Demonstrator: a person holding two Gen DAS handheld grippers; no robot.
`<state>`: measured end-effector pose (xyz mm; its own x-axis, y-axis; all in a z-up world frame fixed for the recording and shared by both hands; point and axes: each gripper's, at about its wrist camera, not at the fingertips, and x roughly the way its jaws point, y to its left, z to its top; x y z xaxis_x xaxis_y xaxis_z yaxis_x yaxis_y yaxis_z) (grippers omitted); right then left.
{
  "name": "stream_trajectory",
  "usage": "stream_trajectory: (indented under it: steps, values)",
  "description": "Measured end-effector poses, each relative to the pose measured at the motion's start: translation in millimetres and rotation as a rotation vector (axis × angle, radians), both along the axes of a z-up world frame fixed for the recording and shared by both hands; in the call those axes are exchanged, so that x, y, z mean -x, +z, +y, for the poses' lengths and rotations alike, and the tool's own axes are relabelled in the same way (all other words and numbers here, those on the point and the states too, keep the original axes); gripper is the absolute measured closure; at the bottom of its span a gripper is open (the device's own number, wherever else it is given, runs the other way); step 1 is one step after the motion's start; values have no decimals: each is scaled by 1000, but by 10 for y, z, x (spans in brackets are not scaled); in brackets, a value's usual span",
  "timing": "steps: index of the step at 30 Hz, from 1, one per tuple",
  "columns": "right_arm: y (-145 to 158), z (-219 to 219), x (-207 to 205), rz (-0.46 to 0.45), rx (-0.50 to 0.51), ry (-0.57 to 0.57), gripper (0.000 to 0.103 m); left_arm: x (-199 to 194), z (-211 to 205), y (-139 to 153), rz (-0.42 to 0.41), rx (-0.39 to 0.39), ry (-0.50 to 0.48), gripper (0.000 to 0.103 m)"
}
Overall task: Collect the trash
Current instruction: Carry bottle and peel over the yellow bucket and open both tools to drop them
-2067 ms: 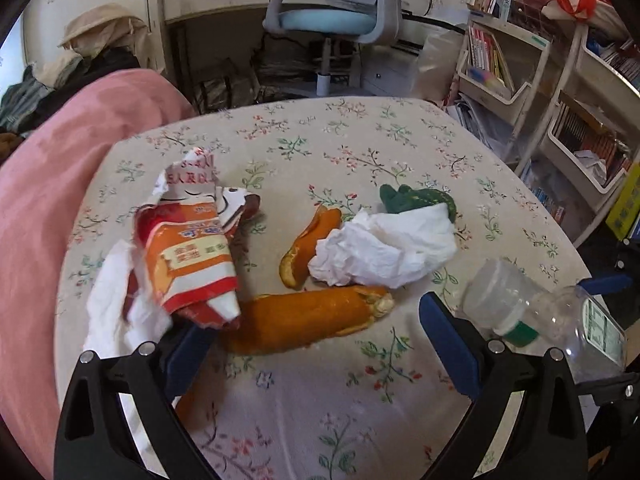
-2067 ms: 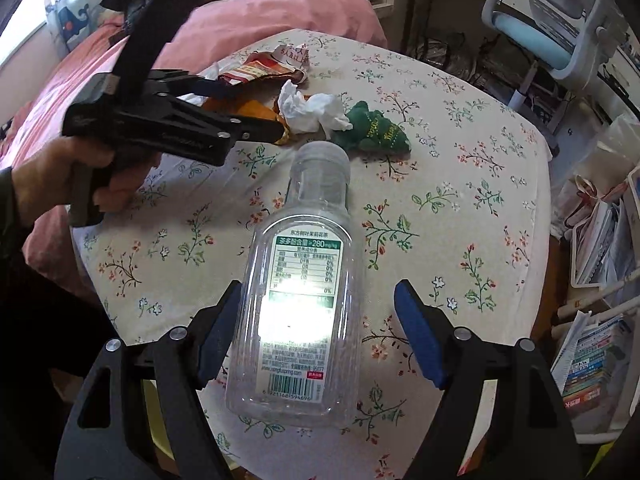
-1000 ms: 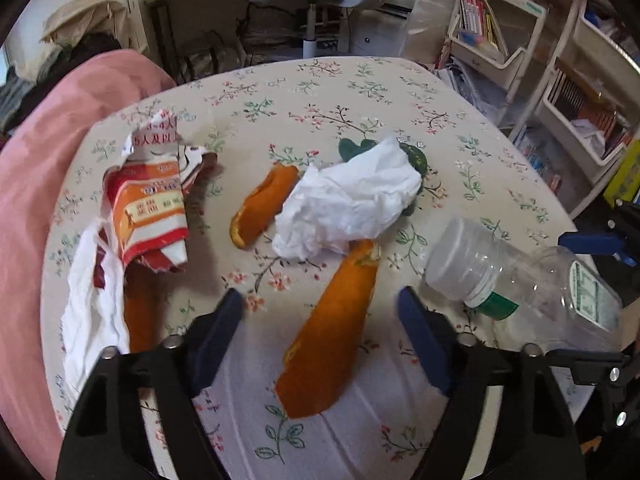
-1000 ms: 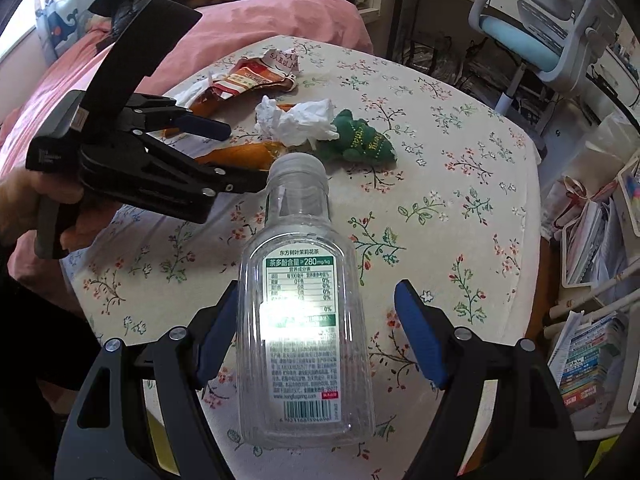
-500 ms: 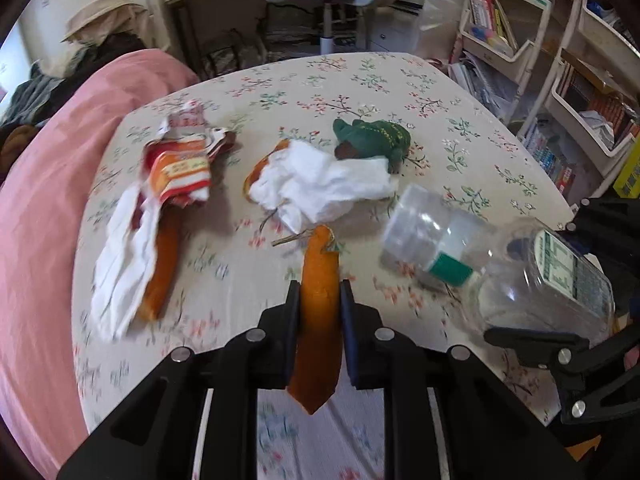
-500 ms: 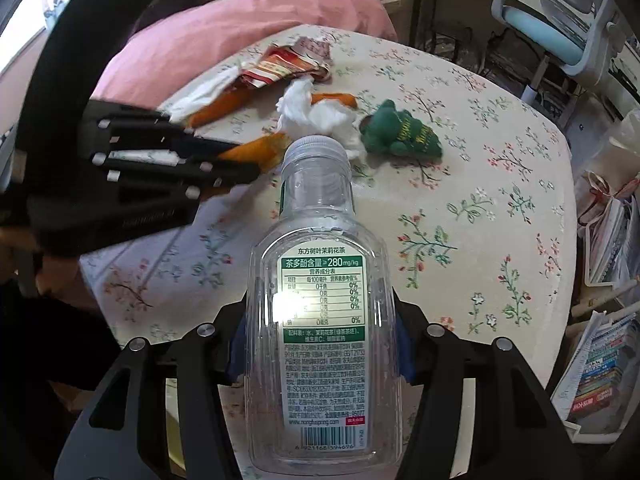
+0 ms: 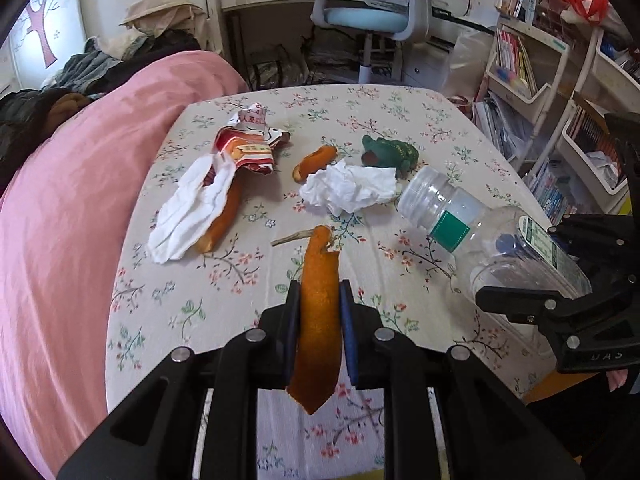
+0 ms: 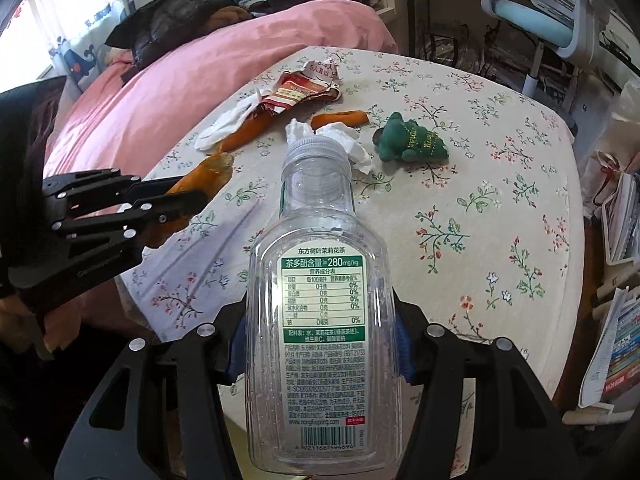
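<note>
While pink bed (image 7: 80,200) borders floral-cloth bench (image 7: 400,128), left hand-held gripper (image 7: 320,312) clamps long orange peel (image 7: 318,312), lifted off cloth. Right hand-held gripper (image 8: 320,344) grips empty clear bottle (image 8: 320,320) by its sides, neck fwd. On bench beyond: crumpled tissue (image 7: 352,190), red snack wrapper (image 7: 248,148), white napkin (image 7: 188,208) over 2nd peel (image 7: 220,220), short peel (image 7: 316,162), green plush toy (image 7: 390,154) w/ tissue just beside.

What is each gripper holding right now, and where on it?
Left gripper: orange peel strip, clamped mid-length. Right gripper: empty plastic bottle, gripped across its lower body.
</note>
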<state>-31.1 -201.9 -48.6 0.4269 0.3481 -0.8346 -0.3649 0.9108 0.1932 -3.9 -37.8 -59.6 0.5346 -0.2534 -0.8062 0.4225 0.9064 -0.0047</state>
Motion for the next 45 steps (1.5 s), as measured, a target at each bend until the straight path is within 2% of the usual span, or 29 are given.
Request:
stream_trajectory:
  steps: [9, 17, 23, 29, 34, 38, 40, 43, 45]
  values:
    - [53, 55, 160, -7, -18, 5, 49, 202, 59, 34, -26, 9, 27, 83]
    - [60, 109, 352, -10, -59, 3, 49, 390, 216, 30, -13, 65, 80, 83]
    - [65, 221, 738, -15, -122, 21, 49, 580, 394, -15, 17, 123, 149, 83]
    - [-97, 457, 1317, 6, -130, 72, 49, 730, 600, 36, 11, 175, 207, 83]
    - [-325, 658, 1668, 59, -83, 114, 49, 869, 686, 56, 12, 204, 220, 83]
    - [-473, 778, 1789, 85, -22, 144, 49, 992, 642, 42, 13, 199, 198, 83]
    - [-605, 835, 1806, 134, 16, 164, 49, 1070, 610, 21, 18, 191, 182, 83]
    - [-723, 866, 1832, 151, 94, 150, 48, 1166, 562, -37, 36, 176, 167, 83]
    - [-682, 799, 1835, 138, 83, 109, 46, 1226, 535, -89, 54, 170, 155, 83]
